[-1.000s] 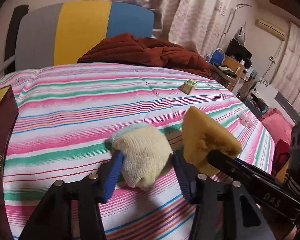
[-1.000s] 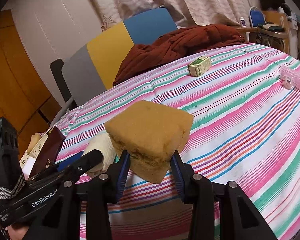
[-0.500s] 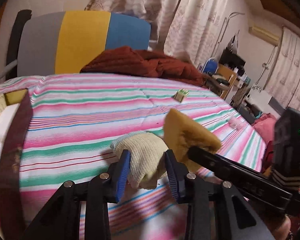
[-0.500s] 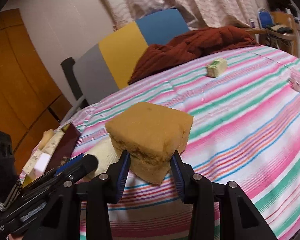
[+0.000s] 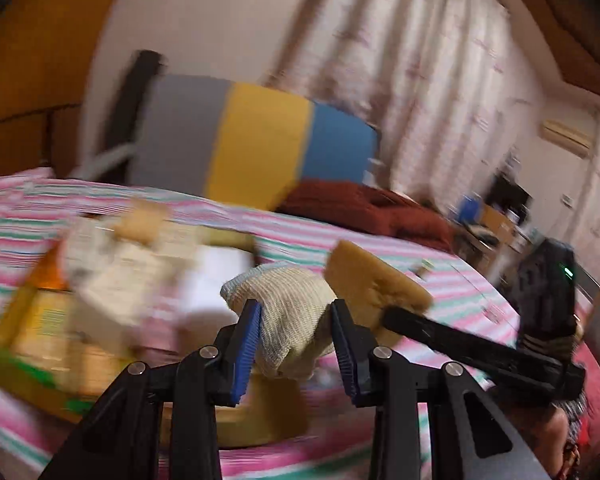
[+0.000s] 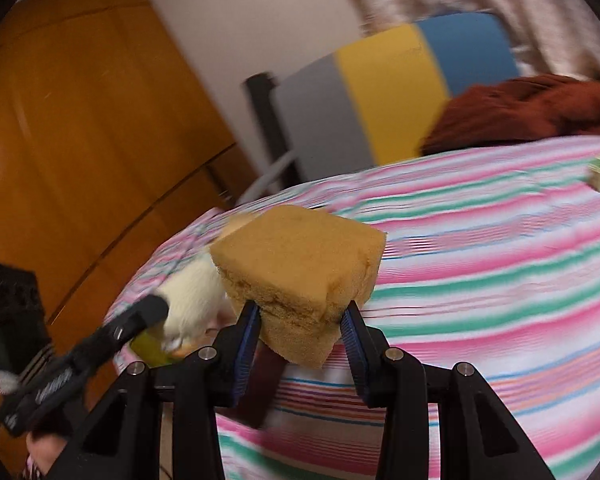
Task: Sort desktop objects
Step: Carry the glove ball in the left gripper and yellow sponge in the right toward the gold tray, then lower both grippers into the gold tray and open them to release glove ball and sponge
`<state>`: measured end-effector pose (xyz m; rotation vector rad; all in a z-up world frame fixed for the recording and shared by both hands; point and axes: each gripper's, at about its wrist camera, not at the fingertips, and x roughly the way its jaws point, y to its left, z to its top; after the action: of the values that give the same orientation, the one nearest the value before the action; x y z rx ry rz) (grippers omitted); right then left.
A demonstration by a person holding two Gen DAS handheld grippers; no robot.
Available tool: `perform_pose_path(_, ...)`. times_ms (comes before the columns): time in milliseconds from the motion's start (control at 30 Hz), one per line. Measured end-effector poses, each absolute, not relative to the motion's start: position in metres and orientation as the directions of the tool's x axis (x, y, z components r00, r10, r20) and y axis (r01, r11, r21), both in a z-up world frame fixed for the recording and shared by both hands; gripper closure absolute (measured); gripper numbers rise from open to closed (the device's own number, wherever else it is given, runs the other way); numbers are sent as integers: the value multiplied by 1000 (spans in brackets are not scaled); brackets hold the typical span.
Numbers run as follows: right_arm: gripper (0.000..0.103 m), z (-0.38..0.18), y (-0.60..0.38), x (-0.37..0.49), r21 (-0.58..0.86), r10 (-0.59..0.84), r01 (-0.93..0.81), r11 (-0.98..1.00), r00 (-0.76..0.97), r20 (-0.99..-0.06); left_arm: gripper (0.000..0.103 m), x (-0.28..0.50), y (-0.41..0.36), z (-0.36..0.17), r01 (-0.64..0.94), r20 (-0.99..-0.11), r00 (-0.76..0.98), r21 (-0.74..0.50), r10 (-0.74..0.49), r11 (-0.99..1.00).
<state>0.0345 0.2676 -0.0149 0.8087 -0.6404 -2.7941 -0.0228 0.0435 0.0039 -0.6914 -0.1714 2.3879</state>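
- Your left gripper (image 5: 294, 330) has its jaws closed on the cream sock (image 5: 288, 308), and your right gripper (image 6: 300, 330) has its jaws closed on the sponge (image 6: 300, 268); both are in the air, not yet sorted.
- The small green box (image 6: 599, 171) is left on the far striped cover (image 6: 500, 260).
- Only the left view shows the yellow tray (image 5: 24, 364), already full, near left.

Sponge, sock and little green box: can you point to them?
sponge (image 6: 300, 256), right wrist view, its top face.
sock (image 5: 292, 308), left wrist view, its knit middle.
little green box (image 6: 599, 171), right wrist view, its blurred side.
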Motion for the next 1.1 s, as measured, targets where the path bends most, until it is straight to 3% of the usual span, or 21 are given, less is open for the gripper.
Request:
perform_pose_path(167, 61, -12, 205, 2, 396, -356, 155, -905, -785, -507, 67, -56, -19, 4, -351, -443, -775, -290, 450, -890)
perform_pose_path(433, 57, -46, 144, -43, 384, -445, 246, -890, -654, -612, 61, -99, -48, -53, -192, -629, -717, -236, 301, -952)
perform_pose_path(600, 51, -48, 163, -20, 419, -478, 267, -868, -679, -558, 58, -86, -50, -46, -174, -607, -752, -193, 257, -966)
perform_pose_path(633, 43, -46, 168, -12, 421, -470, 259, -869, -696, -542, 58, -83, -52, -43, -168, -593, -763, -203, 257, -965)
perform_pose_path(733, 42, -43, 188, 2, 471, -465, 226, -853, -738, -489, 58, -75, -59, -32, -151, -550, -792, -244, 265, -958)
perform_pose_path(800, 45, -39, 201, 1, 507, -453, 195, -840, -767, -454, 58, -75, -57, -28, -157, -538, -799, -246, 269, -956)
perform_pose_path(867, 60, -33, 205, -10, 510, -432, 171, -843, -780, -452, 58, -77, -54, -24, -164, -528, -804, -246, 274, -955)
perform_pose_path(1100, 70, -30, 158, -50, 406, -454, 250, -879, -698, -554, 58, -74, -49, -15, -194, -510, -810, -233, 289, -953)
